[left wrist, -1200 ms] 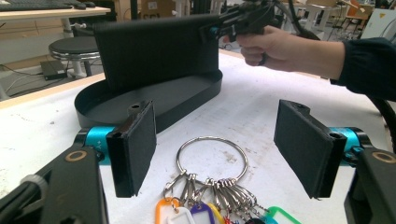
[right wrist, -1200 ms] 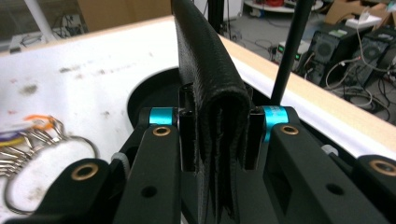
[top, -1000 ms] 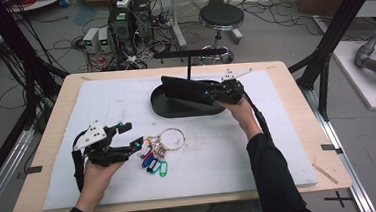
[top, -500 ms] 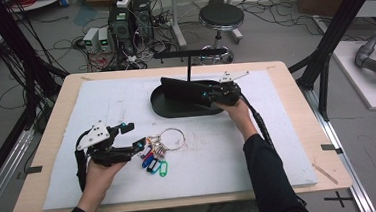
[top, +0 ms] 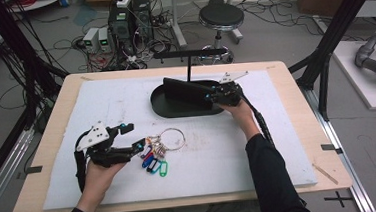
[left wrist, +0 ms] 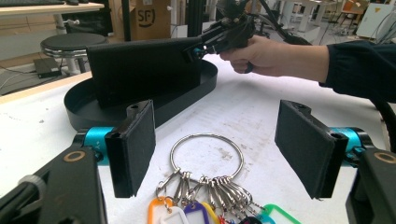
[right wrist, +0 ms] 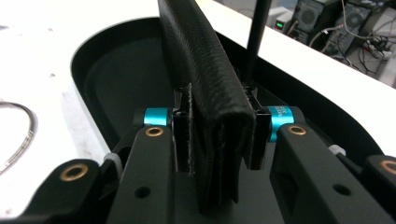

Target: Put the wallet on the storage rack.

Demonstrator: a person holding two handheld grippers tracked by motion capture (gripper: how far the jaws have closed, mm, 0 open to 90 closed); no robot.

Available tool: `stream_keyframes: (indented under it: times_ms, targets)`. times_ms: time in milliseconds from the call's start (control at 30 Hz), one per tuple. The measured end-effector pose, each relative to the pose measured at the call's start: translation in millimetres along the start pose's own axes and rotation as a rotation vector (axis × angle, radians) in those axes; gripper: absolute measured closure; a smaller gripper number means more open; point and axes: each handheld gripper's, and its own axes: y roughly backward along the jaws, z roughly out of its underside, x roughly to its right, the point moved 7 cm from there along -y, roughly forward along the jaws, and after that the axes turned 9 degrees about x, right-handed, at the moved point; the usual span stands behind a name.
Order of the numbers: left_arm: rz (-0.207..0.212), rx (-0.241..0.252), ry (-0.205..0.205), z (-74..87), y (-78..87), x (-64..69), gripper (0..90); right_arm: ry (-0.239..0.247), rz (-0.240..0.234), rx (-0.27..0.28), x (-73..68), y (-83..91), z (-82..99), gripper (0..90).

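Note:
A metal key ring (top: 171, 136) with several coloured tags (top: 153, 161) lies on the white mat. My left gripper (top: 133, 136) is open just left of it. In the left gripper view the key ring (left wrist: 206, 154) lies between the spread pads (left wrist: 136, 145) of the left gripper (left wrist: 219, 145). A black folded wallet (top: 185, 90) stands on edge over the black oval tray (top: 162, 107). My right gripper (top: 214, 95) is shut on its right end. Seen close up, the right gripper (right wrist: 217, 136) squeezes the wallet (right wrist: 205, 88) on both sides.
A thin black T-shaped post (top: 188, 62) rises from the tray's far side, right behind the wallet. The white mat (top: 279, 144) covers most of the wooden table (top: 51, 115). Cables, computers and a stool stand on the floor beyond the far edge.
My left gripper has edged right, closer to the key ring, still open. The right gripper and the wallet have barely shifted.

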Motion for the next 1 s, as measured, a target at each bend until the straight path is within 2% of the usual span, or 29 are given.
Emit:
stream_keyframes:
  times_ms: [267,467,533,600,633,667,700,900,933,1000]
  targets:
    - [0.001,-0.004,0.0,0.7,0.2,-0.4,29.1,-0.012,0.019,-0.019,6.0,6.6,1.0,70.4]
    - [0.001,-0.004,-0.002,0.7,-0.8,0.0,29.1,-0.001,0.043,-0.04,6.6,9.1,0.1,65.7]
    - [0.005,-0.008,-0.006,1.0,-0.8,0.1,29.1,-0.016,0.06,-0.037,5.9,11.6,-3.1,58.7]
    - [0.002,-0.013,-0.007,1.8,-1.0,-0.6,29.0,-0.019,0.058,-0.036,4.6,13.1,-4.5,58.4]
    - [0.002,-0.013,-0.005,2.1,-1.2,-0.9,29.0,-0.006,0.08,-0.032,3.7,16.4,-7.3,52.9]
    - [0.001,-0.013,-0.005,2.3,-1.4,-1.5,29.0,-0.006,0.08,-0.032,3.7,16.4,-7.3,52.9]
    - [-0.001,-0.016,-0.003,2.6,-1.5,-2.1,29.1,-0.03,0.086,-0.03,3.1,21.0,-9.8,50.7]
    - [-0.007,-0.02,-0.002,2.9,-2.9,-4.9,29.0,-0.049,0.111,-0.024,5.8,35.8,-15.6,44.1]
    - [-0.011,-0.021,-0.004,2.8,-3.0,-5.7,29.1,-0.065,0.11,-0.009,6.4,43.6,-18.8,42.9]
    - [-0.013,-0.024,-0.006,2.9,-2.9,-6.7,29.0,-0.075,0.109,-0.001,6.3,48.1,-20.9,42.3]
